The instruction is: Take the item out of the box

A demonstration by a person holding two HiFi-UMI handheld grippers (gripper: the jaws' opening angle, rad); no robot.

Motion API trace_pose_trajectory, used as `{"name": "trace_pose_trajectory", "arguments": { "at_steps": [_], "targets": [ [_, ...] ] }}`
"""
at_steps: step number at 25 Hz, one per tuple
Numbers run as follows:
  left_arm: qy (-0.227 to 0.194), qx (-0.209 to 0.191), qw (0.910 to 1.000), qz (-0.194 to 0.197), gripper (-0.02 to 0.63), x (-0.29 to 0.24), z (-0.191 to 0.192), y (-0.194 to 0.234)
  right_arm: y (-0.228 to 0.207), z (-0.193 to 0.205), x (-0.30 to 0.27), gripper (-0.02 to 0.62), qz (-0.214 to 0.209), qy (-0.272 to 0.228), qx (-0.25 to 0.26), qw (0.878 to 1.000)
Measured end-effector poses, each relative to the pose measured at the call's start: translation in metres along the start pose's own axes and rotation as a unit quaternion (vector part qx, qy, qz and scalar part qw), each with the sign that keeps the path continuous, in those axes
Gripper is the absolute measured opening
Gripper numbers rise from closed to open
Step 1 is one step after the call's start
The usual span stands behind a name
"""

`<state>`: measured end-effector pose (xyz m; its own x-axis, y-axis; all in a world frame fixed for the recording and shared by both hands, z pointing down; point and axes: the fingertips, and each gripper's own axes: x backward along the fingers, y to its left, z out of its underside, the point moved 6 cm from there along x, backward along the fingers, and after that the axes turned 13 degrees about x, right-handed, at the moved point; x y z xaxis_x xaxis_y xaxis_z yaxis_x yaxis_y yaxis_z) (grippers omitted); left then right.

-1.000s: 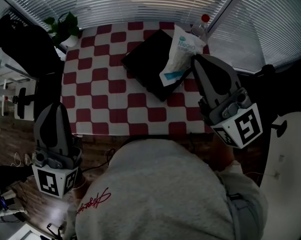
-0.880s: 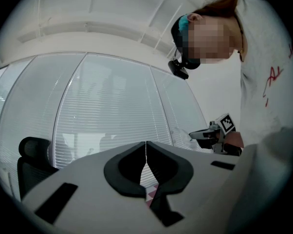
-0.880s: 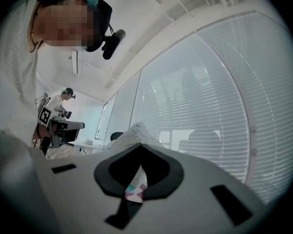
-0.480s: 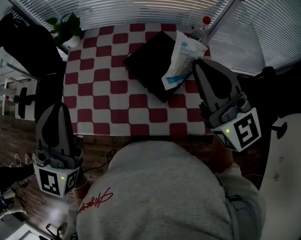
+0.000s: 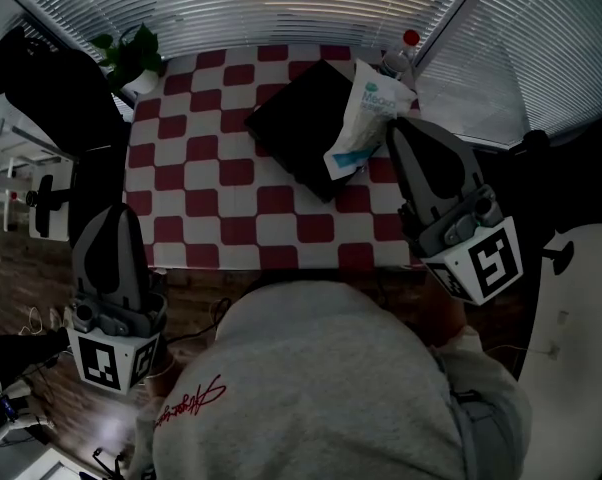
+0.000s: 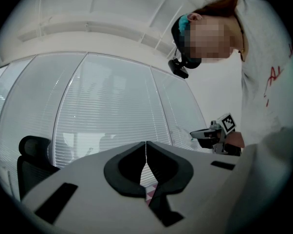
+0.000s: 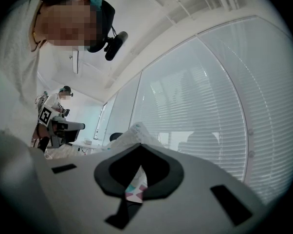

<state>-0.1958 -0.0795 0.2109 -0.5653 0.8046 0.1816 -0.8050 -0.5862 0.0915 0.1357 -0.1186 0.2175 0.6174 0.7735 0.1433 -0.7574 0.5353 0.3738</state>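
Observation:
A flat black box lies at the far right of the red and white chequered table. A white bag with teal print stands up from the box's right edge. My right gripper hovers by the table's right side, shut, its tips close beside the bag; whether they touch it is hidden. In the right gripper view the bag rises just beyond the closed tips of that gripper. My left gripper is shut and empty, off the table's near left corner. Its jaws meet in a thin line.
A potted plant sits at the table's far left corner and a red-capped bottle at the far right corner. A black office chair stands left of the table. Window blinds run behind it. My body fills the near edge.

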Motion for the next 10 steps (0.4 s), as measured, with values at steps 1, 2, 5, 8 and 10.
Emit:
{"name": "trace_pose_trajectory", "arguments": {
  "at_steps": [1,2,5,8,10],
  "targets": [
    [-0.001,0.008,1.0,0.0,0.017,-0.0012,-0.0016,0.0,0.0,-0.0009,-0.0011,0.011,0.0,0.001,0.0,1.0],
    [-0.003,0.013,0.9999,0.001,0.017,-0.0018,-0.003,0.0006,0.0001,-0.0021,-0.0025,0.011,0.0,0.001,0.0,1.0],
    [-0.004,0.013,0.9999,0.0,0.017,0.0002,-0.0044,0.0012,0.0008,-0.004,-0.0032,0.011,0.0,0.0,0.001,1.0],
    [-0.011,0.011,0.9999,-0.001,0.017,0.0041,-0.0028,-0.0029,0.0038,-0.0019,0.0017,0.011,0.001,-0.002,0.007,1.0],
    [-0.016,0.01,0.9998,-0.001,0.018,0.0062,-0.0016,-0.0061,0.0062,-0.0006,0.0051,0.011,0.002,-0.004,0.009,1.0]
  ]
}}
